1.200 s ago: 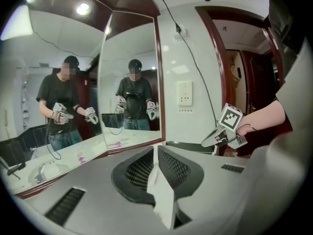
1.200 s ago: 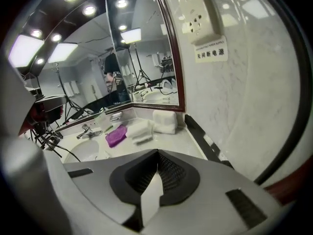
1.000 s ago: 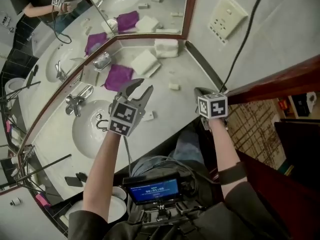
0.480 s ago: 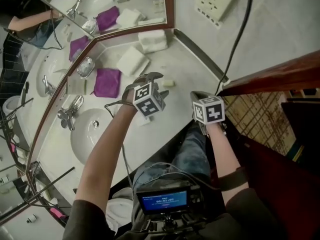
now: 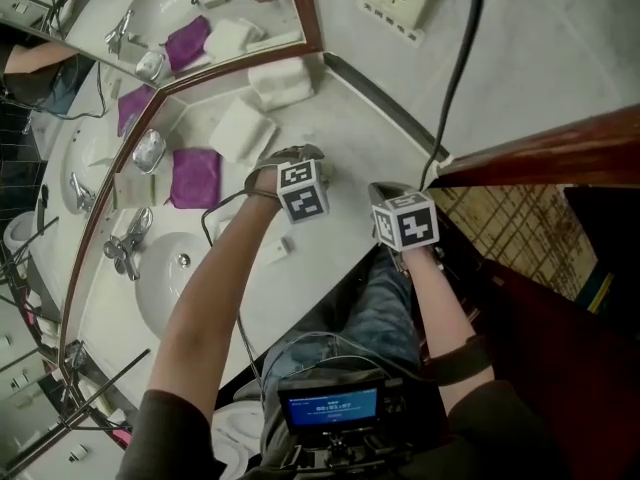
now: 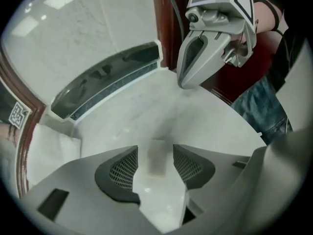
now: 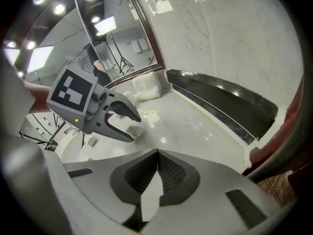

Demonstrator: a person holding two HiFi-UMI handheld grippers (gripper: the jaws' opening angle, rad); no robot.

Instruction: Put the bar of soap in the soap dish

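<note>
Right gripper (image 7: 157, 155): jaws fully together, nothing in them, hanging at the front edge of the white marble counter (image 5: 335, 218).

Left gripper (image 6: 155, 153): pointing steeply down at the counter with its jaws apart. They have just been closing a bit. The small pale rectangular bar of soap (image 6: 157, 160) lies flat on the counter right between the mesh pads (image 6: 122, 168). There is a gap on both sides, so no grip.

Further back, the shiny metal bowl (image 5: 148, 150) by the mirror edge is probably the soap dish, though it's too small to be sure. It sits just beside the purple cloth (image 5: 195, 176), well apart from the soap. The folded white towels (image 5: 243, 128) lie between them.

Versus a second ago:
- The left gripper was up over the sink rim and nowhere near the soap. It is now down and straddling it.
- The right gripper has barely shifted and its jaws remain together.
</note>
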